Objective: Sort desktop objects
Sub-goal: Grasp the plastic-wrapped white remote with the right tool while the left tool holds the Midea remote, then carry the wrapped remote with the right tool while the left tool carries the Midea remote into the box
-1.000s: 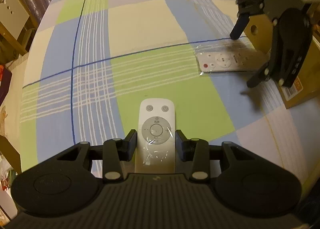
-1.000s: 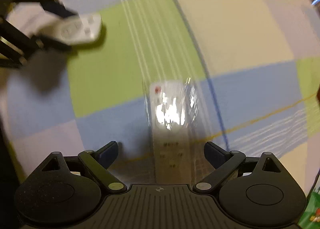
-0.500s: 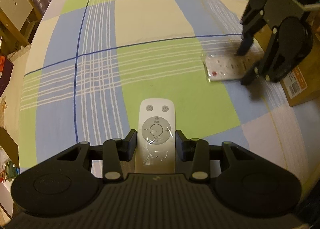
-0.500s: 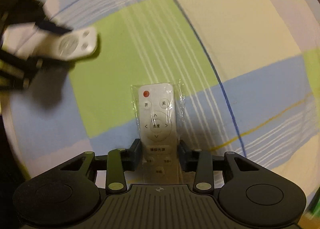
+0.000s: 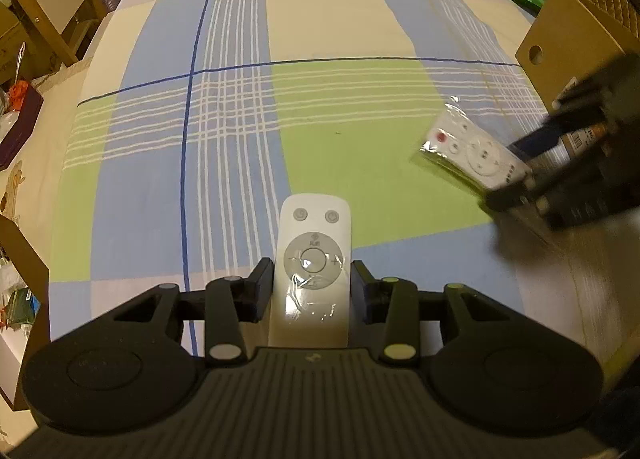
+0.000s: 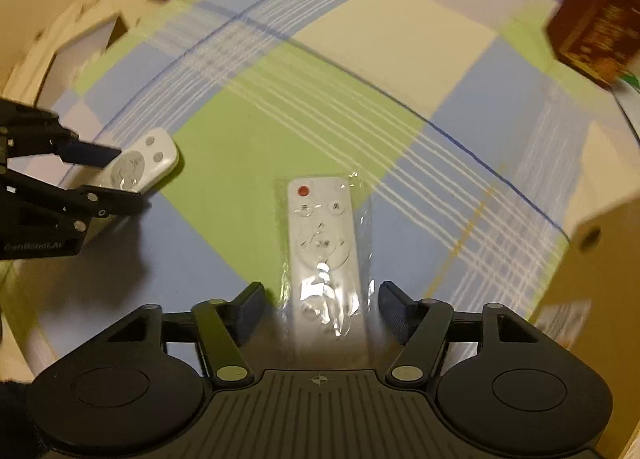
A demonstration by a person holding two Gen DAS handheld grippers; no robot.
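Two remotes: one per gripper, both white and film-wrapped, over the checked cloth (image 5: 344,39).
Left gripper (image 5: 312,283): nearest in its own view; fingers clamped on the sides of the round-pad remote (image 5: 311,259), pads pressing both long edges, its top end pointing away.
Right gripper (image 6: 322,305): jaws have just been opening; fingers stand apart, a gap showing on each side of the bagged remote (image 6: 322,247), which lies between them. Pads do not press it.
Bagged remote, place: red button at the far end, clear bag loose round it; whether it rests flat on the cloth cannot be told for sure.
Further out: cardboard box (image 5: 560,39) at the right edge of the cloth, dark red box (image 6: 592,35) at the far side.
Step in hand (judged): both remotes being gathered; the right one looks released or being re-gripped.
Next move (judged): right fingers need to close squarely on the remote body, not just the slippery bag; then carry both to one spot.
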